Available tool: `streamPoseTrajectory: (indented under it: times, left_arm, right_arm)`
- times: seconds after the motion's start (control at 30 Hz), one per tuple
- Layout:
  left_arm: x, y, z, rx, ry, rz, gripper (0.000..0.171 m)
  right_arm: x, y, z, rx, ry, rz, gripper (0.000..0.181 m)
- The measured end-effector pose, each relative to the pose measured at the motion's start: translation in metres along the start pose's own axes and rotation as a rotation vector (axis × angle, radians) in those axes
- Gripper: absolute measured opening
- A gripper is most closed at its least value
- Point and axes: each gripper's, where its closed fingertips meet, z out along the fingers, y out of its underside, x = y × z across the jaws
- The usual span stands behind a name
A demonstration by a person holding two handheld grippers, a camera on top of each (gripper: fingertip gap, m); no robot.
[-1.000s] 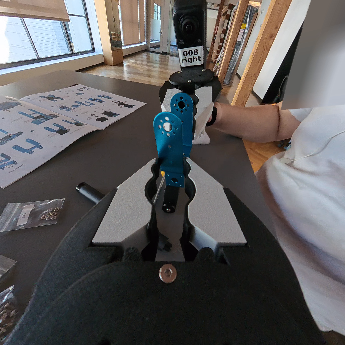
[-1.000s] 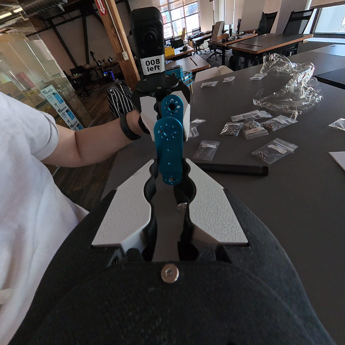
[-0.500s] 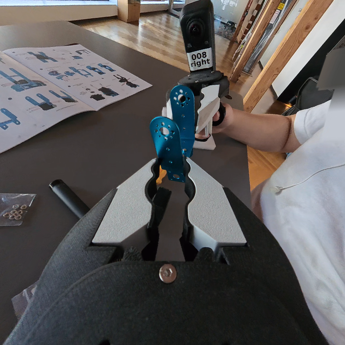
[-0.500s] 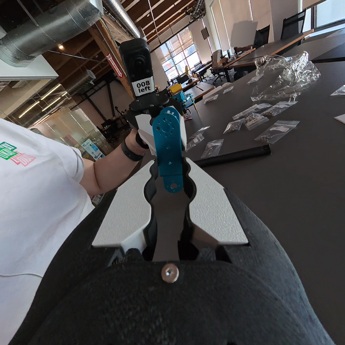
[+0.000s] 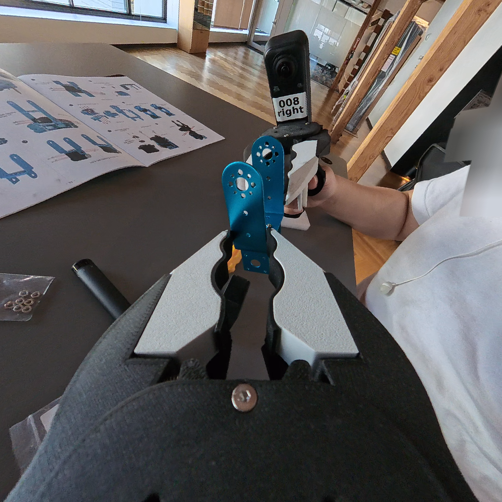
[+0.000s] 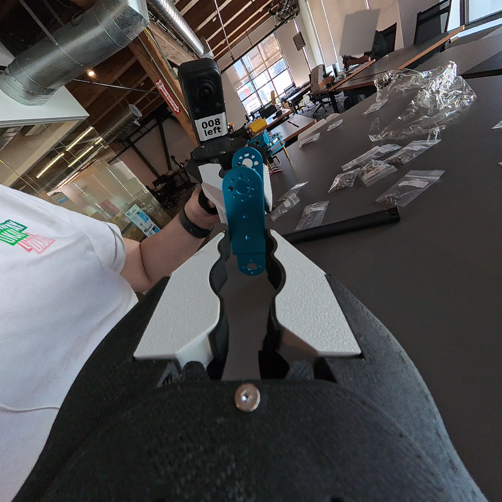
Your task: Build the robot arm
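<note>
In the left wrist view my left gripper (image 5: pixel 248 232) is shut on the lower part of a blue perforated metal bracket (image 5: pixel 244 201) with a bent flange at its foot. A second blue bracket (image 5: pixel 267 173) stands right behind it, held by the other gripper, whose white finger (image 5: pixel 300 168) shows beside it. In the right wrist view my right gripper (image 6: pixel 247 235) is shut on that second bracket (image 6: pixel 243 212). The first bracket's top (image 6: pixel 247 161) rises behind it. Both are held above the dark table (image 5: pixel 135 217), their feet meeting near my left fingertips.
An open instruction booklet (image 5: pixel 95 122) lies at the left. A black rod (image 5: pixel 100 288) and a small bag of nuts (image 5: pixel 19 298) lie nearby. In the right wrist view the rod (image 6: pixel 345 225), several hardware bags (image 6: pixel 407 187) and crumpled clear plastic (image 6: pixel 423 103) lie on the table. The person's torso is close. The grippers are tip to tip, or close to it. From the left gripper's tips to the rod (image 6: pixel 345 225) is close to 12 centimeters. It is also in sight in the left wrist view (image 5: pixel 116 305).
Both grippers have tilted while keeping their brackets together. The right wrist view has swung upward and the left one downward. The black tool under the left fingers is gone from view.
</note>
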Motion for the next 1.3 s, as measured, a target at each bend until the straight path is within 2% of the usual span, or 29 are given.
streamPoseTrajectory:
  times: [0.4, 0.6, 0.9, 1.13, 1.17, 1.3]
  left_arm:
    - [-0.009, -0.004, -0.008, 0.036, -0.004, -0.069, 0.024]
    - [-0.010, -0.003, -0.005, 0.015, -0.004, -0.072, 0.024]
    - [-0.014, -0.008, -0.013, 0.041, 0.020, -0.097, 0.023]
    - [-0.019, -0.009, -0.008, 0.040, 0.026, -0.102, 0.022]
    - [-0.018, -0.009, -0.007, 0.035, 0.033, -0.100, 0.021]
    - [-0.025, 0.008, 0.009, -0.055, -0.028, -0.039, 0.002]
  right_arm:
    - [0.005, -0.006, 0.009, -0.031, -0.008, 0.016, 0.026]
    - [0.007, -0.003, 0.006, -0.039, -0.019, 0.063, 0.026]
    - [0.004, 0.011, 0.019, -0.206, -0.057, 0.033, 0.026]
    - [0.001, 0.023, 0.022, -0.276, -0.112, -0.021, 0.023]
    - [0.000, 0.023, 0.020, -0.279, -0.117, -0.039, 0.013]
    - [-0.016, 0.007, 0.017, -0.172, -0.177, -0.002, 0.003]
